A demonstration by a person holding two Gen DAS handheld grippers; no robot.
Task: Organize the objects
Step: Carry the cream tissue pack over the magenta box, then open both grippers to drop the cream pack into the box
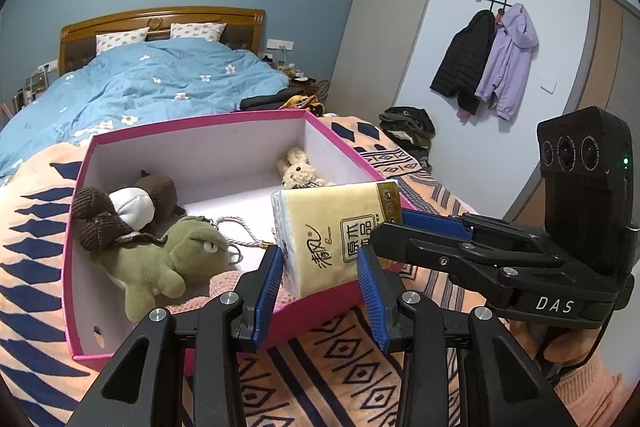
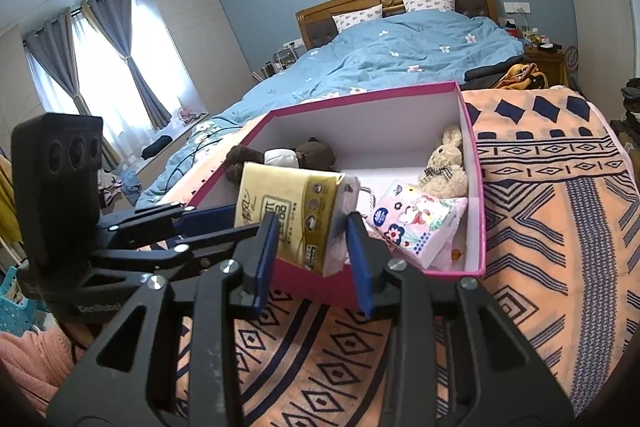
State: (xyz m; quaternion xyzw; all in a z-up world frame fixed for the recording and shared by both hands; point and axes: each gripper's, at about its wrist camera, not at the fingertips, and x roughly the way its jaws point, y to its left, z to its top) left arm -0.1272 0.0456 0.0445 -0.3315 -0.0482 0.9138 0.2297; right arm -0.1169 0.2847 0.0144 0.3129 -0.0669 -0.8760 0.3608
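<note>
You hold the yellow tissue pack (image 1: pixel 336 231) over the near wall of the pink box (image 1: pixel 192 125), probably so it can drop inside beside the toys. Both claws are on it: the left claw (image 1: pixel 323 277) pinches its lower end, and the right claw (image 2: pixel 312 241) pinches its side, perhaps to pass it over or to steady it. Only the left view shows the green plush (image 1: pixel 160 263) in the near corner. Only the right view shows the flowered tissue pack (image 2: pixel 412 223) already lying in the box, beside the beige rabbit (image 2: pixel 444 167).
</note>
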